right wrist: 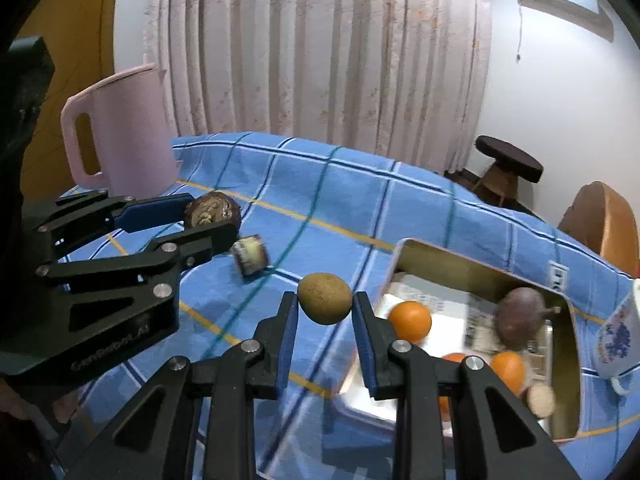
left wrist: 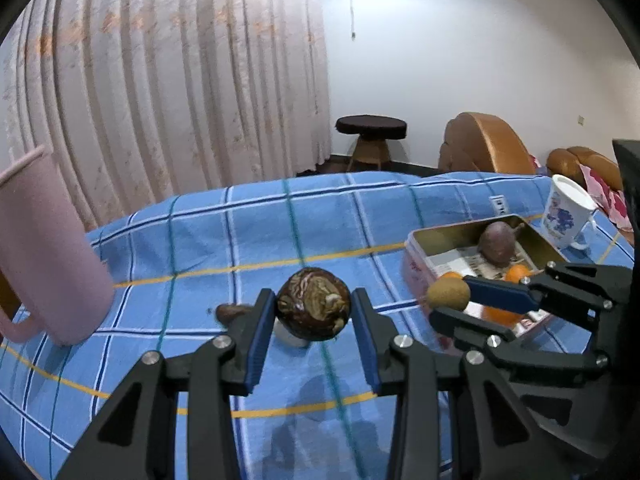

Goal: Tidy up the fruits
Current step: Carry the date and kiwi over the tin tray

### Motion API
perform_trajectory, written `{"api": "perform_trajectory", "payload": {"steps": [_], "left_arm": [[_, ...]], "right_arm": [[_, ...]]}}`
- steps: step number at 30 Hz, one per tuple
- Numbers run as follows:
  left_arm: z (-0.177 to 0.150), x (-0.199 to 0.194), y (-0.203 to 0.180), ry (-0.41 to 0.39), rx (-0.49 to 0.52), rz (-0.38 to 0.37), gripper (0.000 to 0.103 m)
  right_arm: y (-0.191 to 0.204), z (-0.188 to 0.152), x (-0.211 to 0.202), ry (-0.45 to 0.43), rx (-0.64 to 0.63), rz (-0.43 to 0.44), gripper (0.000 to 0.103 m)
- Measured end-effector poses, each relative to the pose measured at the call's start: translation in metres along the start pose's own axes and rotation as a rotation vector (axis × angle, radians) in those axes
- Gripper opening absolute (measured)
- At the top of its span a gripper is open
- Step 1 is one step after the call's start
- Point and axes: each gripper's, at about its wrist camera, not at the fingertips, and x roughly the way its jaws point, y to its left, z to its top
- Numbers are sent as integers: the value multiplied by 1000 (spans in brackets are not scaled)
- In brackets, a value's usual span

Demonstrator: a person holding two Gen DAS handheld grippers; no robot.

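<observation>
Left gripper (left wrist: 314, 312) clamped on dark mottled fruit (left wrist: 314, 304), held clear above blue checked cloth (left wrist: 240, 232). Right gripper (right wrist: 325, 308) clamped on kiwi (right wrist: 325, 298), just left of open tin (right wrist: 480, 276). Tin, at right, holds oranges (right wrist: 411, 320) and purple fruit (right wrist: 520, 318). Judged step: carry both fruits to tin. Keep clamp pressure steady; clear near rim before lowering; release over bare liner, one gripper at a time, avoiding fruit already inside.

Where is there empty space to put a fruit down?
The blue checked cloth is bare between the pink plastic jug and the rectangular metal tin. Inside the tin, its far-left corner is free. The tin's near end is crowded with round orange fruits, and a white flowered mug stands just beyond it.
</observation>
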Motion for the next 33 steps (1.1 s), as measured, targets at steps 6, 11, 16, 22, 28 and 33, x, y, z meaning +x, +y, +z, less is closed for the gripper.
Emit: {"api": "perform_trajectory", "payload": {"steps": [6, 11, 16, 22, 28, 33], "left_arm": [[15, 4, -26, -8, 30, -44, 40], [24, 8, -47, -10, 45, -78, 40], [29, 15, -70, 2, 57, -121, 40], [28, 26, -99, 27, 82, -172, 40], [23, 42, -117, 69, 96, -200, 40], [18, 50, -122, 90, 117, -202, 40]], "right_arm": [[-28, 1, -13, -8, 18, -50, 30], [-49, -2, -19, -6, 38, -83, 30], [-75, -9, -19, 6, 73, -117, 30], [-104, -26, -18, 37, 123, -154, 30], [-125, -38, -14, 61, 156, -168, 30], [-131, -40, -8, 72, 170, -161, 30]]}}
